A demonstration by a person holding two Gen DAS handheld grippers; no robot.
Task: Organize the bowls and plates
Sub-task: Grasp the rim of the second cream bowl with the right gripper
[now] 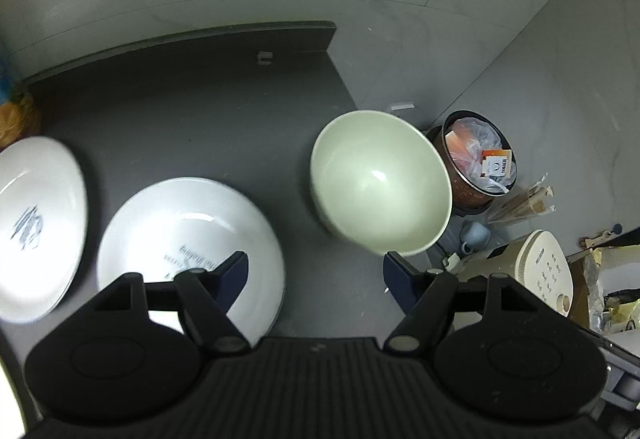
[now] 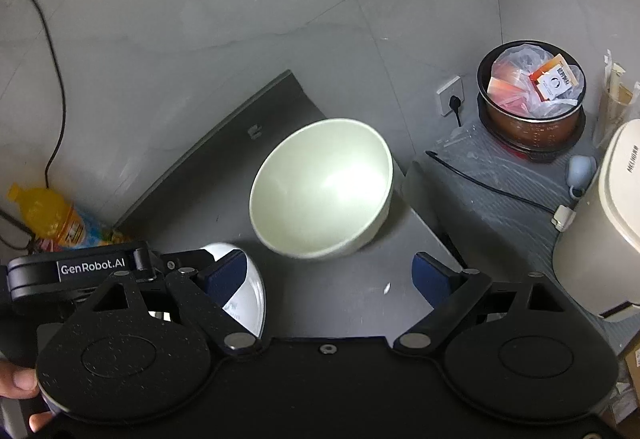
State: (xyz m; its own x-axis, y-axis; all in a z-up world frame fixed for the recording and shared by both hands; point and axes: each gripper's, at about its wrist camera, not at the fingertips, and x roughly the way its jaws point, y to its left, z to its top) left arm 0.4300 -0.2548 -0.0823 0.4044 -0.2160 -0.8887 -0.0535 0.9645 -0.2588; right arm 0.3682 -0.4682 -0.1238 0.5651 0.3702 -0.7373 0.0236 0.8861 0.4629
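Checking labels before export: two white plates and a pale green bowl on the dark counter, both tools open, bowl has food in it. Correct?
Not quite. The pale green bowl is empty; the right wrist view looks straight into it. The rest holds: two white plates on the dark counter, left tool and right tool both open.

far-left plate [image 1: 36,227] blurred and edge-cropped, nearer plate [image 1: 188,239] partly behind hand-held gripper

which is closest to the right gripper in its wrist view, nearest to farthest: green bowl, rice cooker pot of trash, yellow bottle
From the right gripper:
1. green bowl, just ahead, centre of the counter
2. yellow bottle, far left by the wall
3. rice cooker pot of trash, upper right, beyond the counter
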